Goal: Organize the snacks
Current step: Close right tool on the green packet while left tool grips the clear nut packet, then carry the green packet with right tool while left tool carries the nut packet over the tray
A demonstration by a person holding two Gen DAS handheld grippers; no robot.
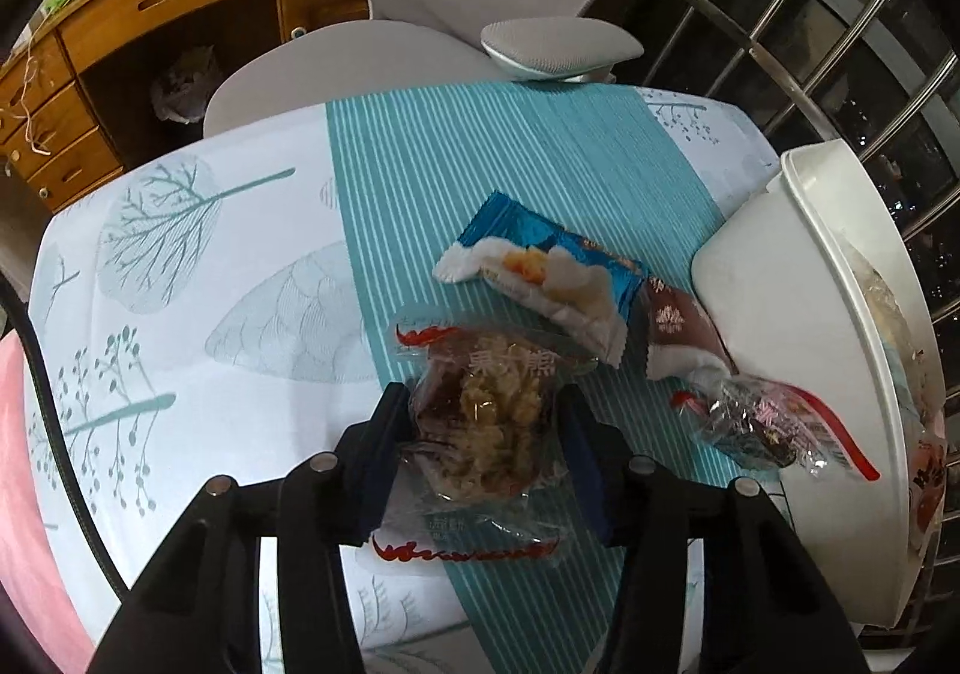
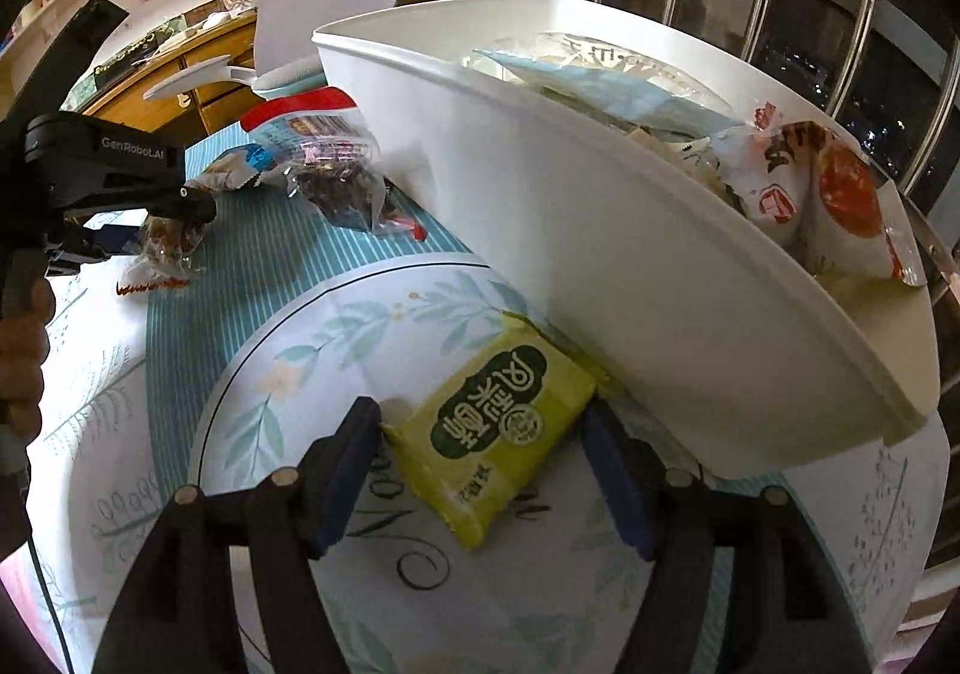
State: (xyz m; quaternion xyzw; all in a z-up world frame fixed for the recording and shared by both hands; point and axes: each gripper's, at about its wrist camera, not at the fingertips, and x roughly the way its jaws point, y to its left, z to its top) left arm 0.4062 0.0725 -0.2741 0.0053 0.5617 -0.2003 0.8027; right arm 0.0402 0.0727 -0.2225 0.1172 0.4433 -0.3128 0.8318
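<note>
A clear crinkly packet of brown nut snack [image 1: 486, 422] is clamped between the narrowed jaws of the left gripper [image 1: 480, 422], presumably so it can be carried to the white plastic bin [image 1: 774, 278] at the counter's edge, where several packets are already stowed. The right gripper [image 2: 480, 434] is set with wide jaws astride a flat yellow-green packet [image 2: 498, 428] lying on the counter against the bin's wall; firm contact cannot be told. A blue-and-white packet [image 1: 540, 278], a maroon one [image 1: 678, 332] and a clear red-edged one [image 1: 762, 422] lie beside the bin, unsorted.

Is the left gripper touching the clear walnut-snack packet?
Touching. In the left wrist view, the left gripper presses both pads against the clear walnut-snack packet, pinching its wrapper.
</note>
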